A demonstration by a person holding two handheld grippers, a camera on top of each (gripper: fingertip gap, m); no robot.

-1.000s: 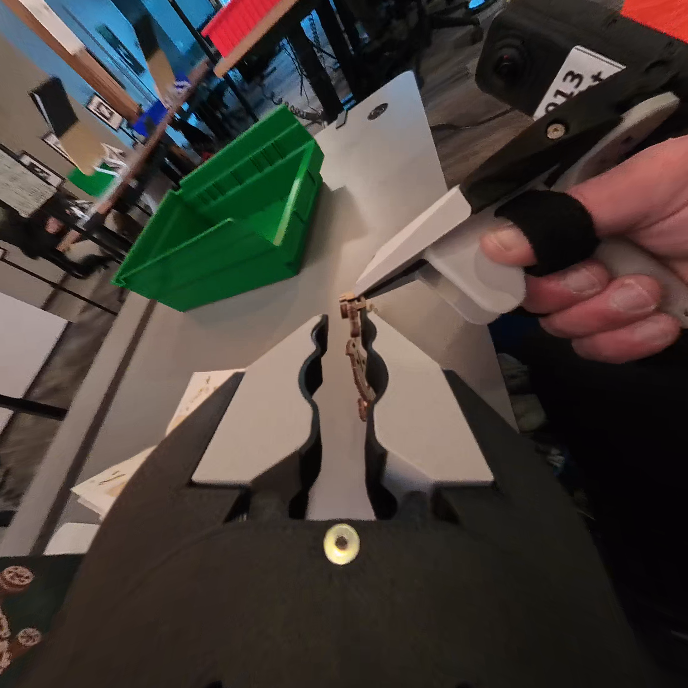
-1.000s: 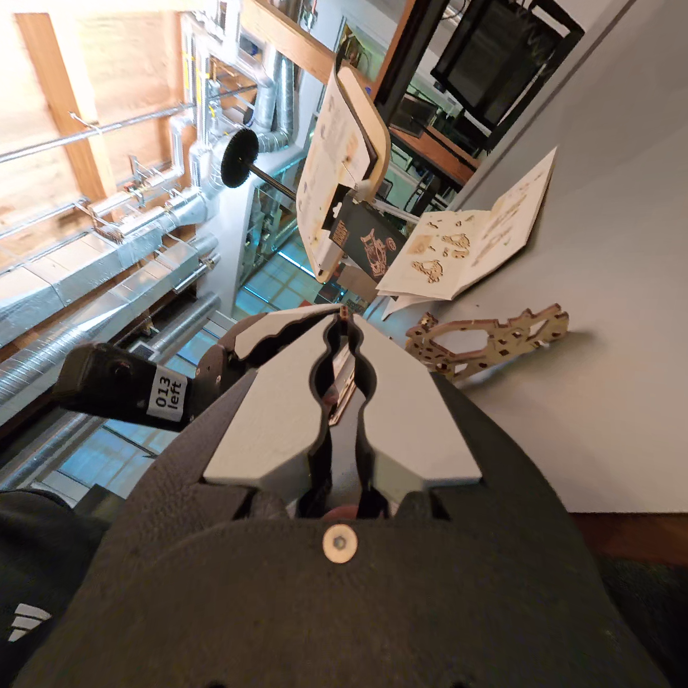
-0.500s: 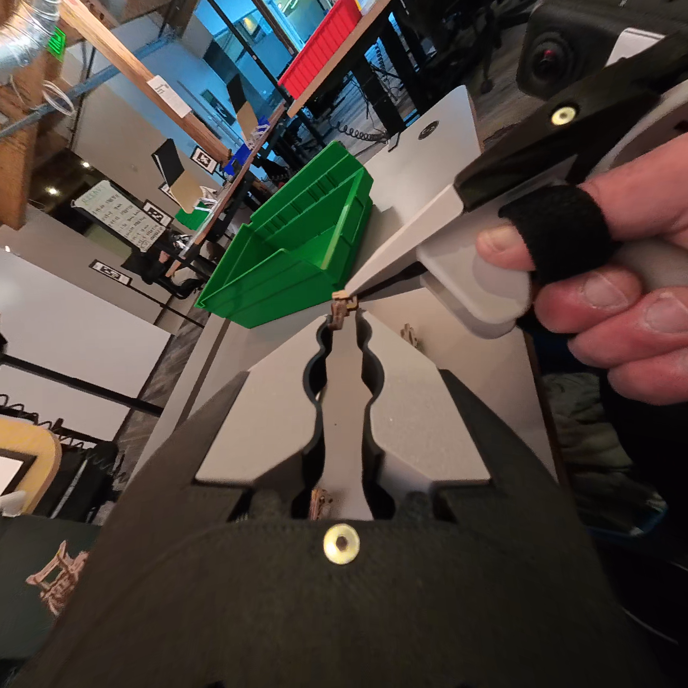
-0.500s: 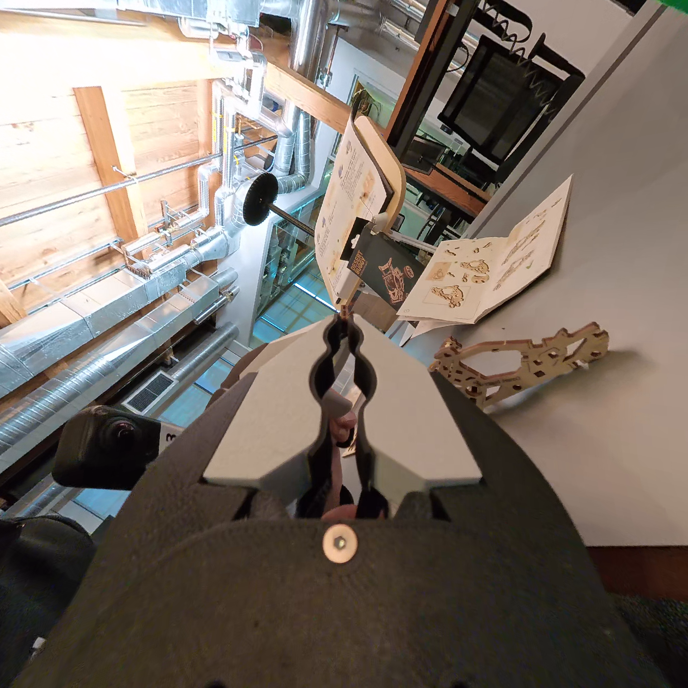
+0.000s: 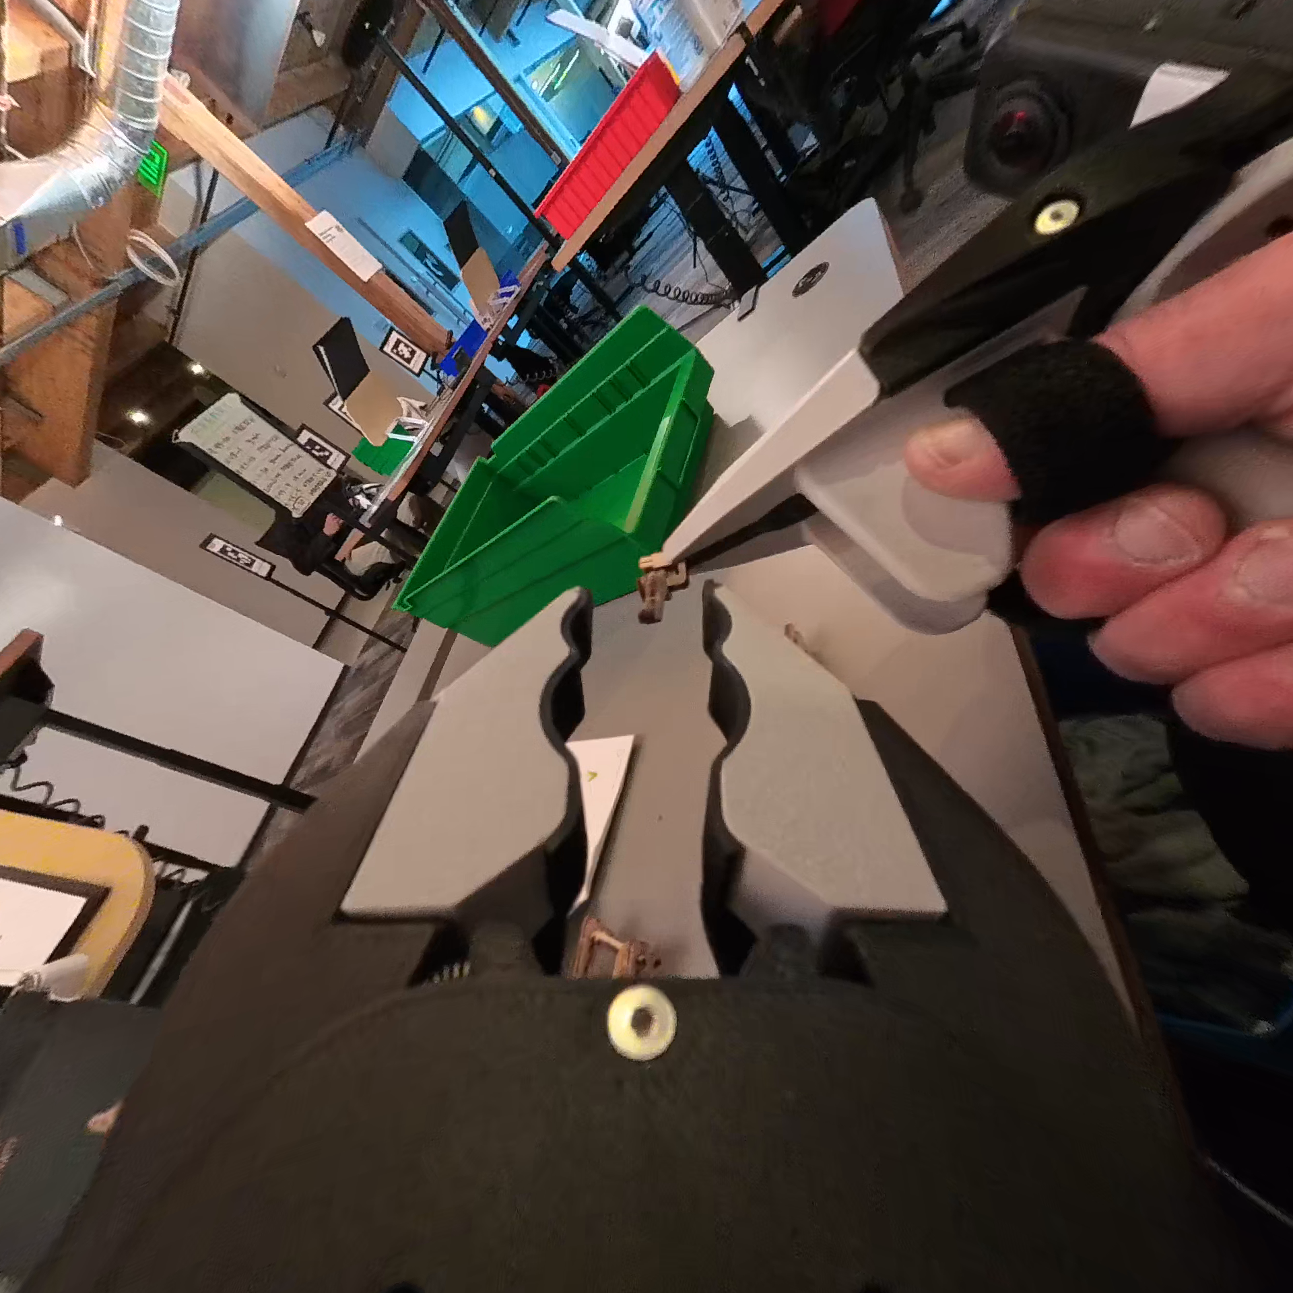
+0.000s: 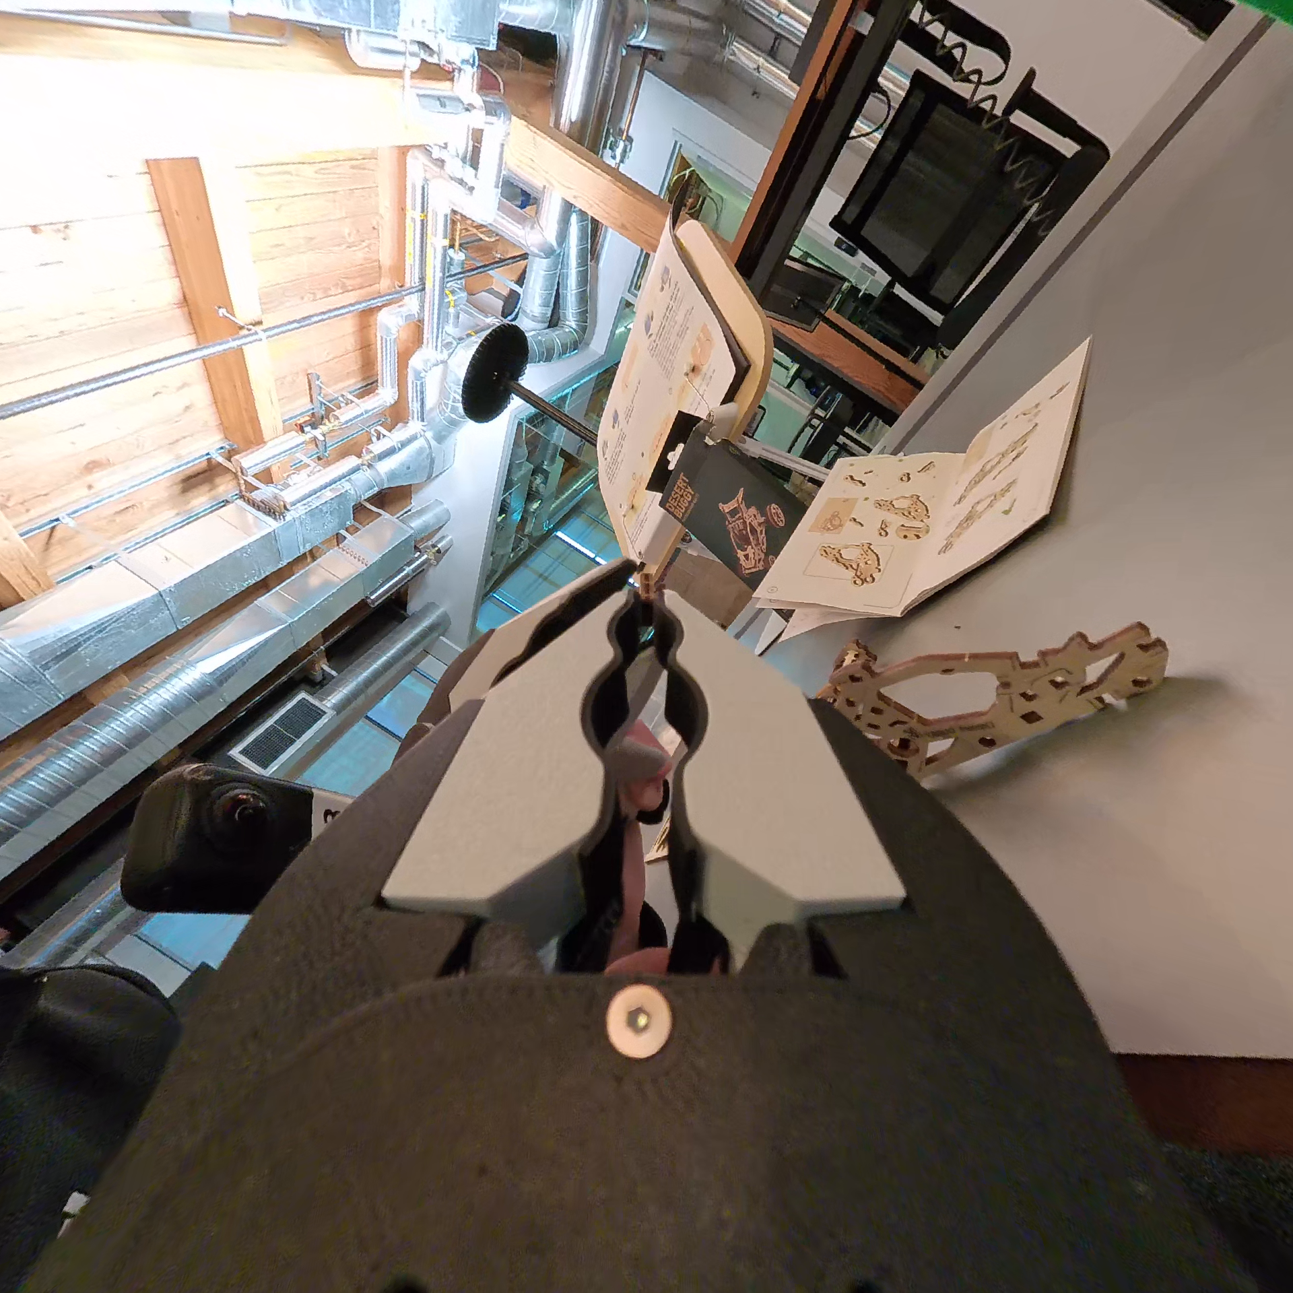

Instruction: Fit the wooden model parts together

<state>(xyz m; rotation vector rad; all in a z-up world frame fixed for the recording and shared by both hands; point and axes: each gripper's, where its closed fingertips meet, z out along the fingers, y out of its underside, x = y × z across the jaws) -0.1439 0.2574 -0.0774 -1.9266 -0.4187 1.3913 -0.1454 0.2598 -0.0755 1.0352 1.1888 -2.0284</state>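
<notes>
A small pale-brown laser-cut wooden piece, notched and dark along its cut edges, is pinched at the closed tips of the right gripper, held in a hand. It hangs in the air just ahead of the left gripper, whose jaws are spread wide with nothing between the pads. A larger flat wooden frame, pierced with square holes, is seen lying on the grey table below an open instruction booklet. A green plastic bin stands further off.
</notes>
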